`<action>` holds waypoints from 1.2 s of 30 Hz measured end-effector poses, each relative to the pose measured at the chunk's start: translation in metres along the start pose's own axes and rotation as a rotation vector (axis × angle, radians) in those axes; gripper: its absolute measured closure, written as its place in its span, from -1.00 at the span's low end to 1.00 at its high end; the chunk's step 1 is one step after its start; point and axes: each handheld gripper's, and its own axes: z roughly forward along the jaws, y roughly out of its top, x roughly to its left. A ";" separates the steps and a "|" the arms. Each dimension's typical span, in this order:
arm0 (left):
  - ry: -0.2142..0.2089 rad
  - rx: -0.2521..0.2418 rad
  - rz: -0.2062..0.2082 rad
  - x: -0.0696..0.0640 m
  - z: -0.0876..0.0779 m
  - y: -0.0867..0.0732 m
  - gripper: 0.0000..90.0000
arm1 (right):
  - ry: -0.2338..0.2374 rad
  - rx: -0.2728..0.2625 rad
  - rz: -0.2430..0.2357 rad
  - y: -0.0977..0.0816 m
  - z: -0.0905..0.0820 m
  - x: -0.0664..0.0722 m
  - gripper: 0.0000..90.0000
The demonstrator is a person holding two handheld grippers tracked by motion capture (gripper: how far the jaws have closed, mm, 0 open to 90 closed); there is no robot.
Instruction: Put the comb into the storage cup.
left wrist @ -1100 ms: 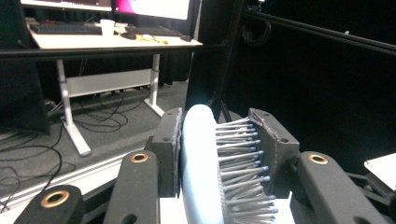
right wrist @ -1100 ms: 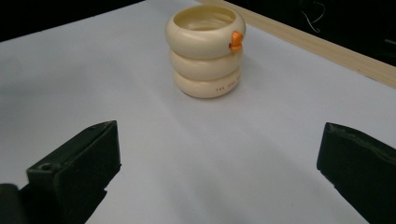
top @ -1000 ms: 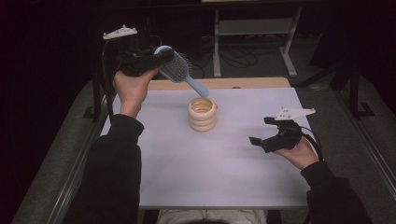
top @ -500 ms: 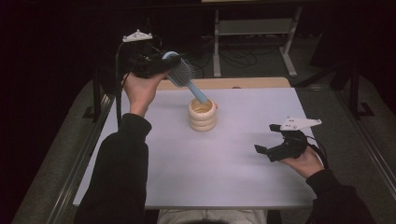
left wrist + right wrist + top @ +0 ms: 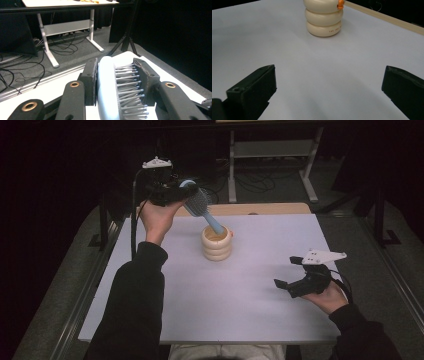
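My left claw (image 5: 176,195) is clamped on the head of the blue hairbrush (image 5: 200,206), one pad on its smooth back, the other against the bristles (image 5: 128,85). The brush slants down and away from the claw, handle tip inside the mouth of the cream ringed holder (image 5: 217,243) near the bench's (image 5: 240,295) far edge. My right claw (image 5: 295,281) hovers low over the bench, well apart from the holder, jaws wide apart with nothing between them.
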 end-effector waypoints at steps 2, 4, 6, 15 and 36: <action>0.002 0.009 0.007 -0.001 0.004 -0.001 0.27 | 0.001 0.000 0.000 0.000 0.001 0.000 -1.00; 0.003 0.018 0.013 -0.001 0.008 -0.003 0.27 | 0.002 0.001 -0.001 0.000 0.000 0.000 -1.00; 0.014 0.022 0.022 -0.002 0.012 -0.005 0.27 | 0.002 -0.001 -0.005 -0.001 0.000 0.000 -1.00; 0.010 0.042 0.014 -0.004 0.032 -0.015 0.27 | 0.008 -0.007 0.000 -0.001 0.000 -0.001 -1.00; 0.025 0.091 -0.011 0.005 0.063 -0.033 0.27 | 0.014 0.008 0.001 -0.002 0.000 -0.001 -1.00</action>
